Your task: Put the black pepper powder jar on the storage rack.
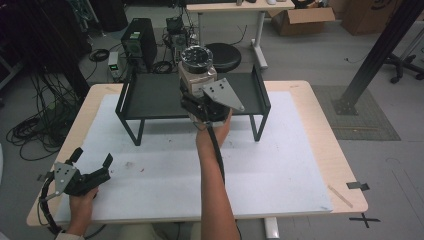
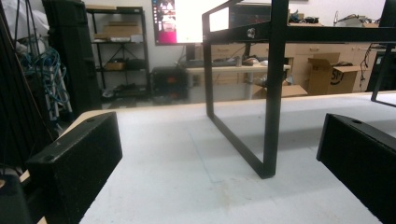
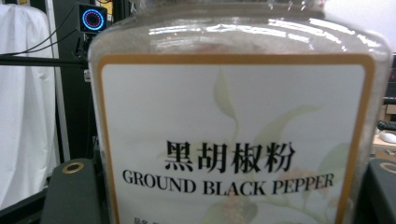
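A jar of ground black pepper (image 1: 197,67), w/ a dark round lid, is held by the right tool (image 1: 202,97) above the black metal rack (image 1: 150,95) that stands on the far half of the table (image 1: 320,150). In the right tool view the jar's label (image 3: 233,140), w/ an orange border and "GROUND BLACK PEPPER" under Chinese characters, is seen close up between the two jaws, one at each side of the jar, so the tool is closed on it. Whether the jar's base is touching the rack's shelf can't be told. The jar is approx. at the shelf's middle, near its front edge. The right forearm (image 1: 215,185) is stretched forward from the bottom edge. The left tool (image 1: 90,167) is held low over the table's near-left corner, on the white mat (image 1: 280,170); its jaws are spread wide w/ nothing between them. In the left tool view the rack's leg (image 2: 273,93) is seen between the parted jaws, well apart from them.
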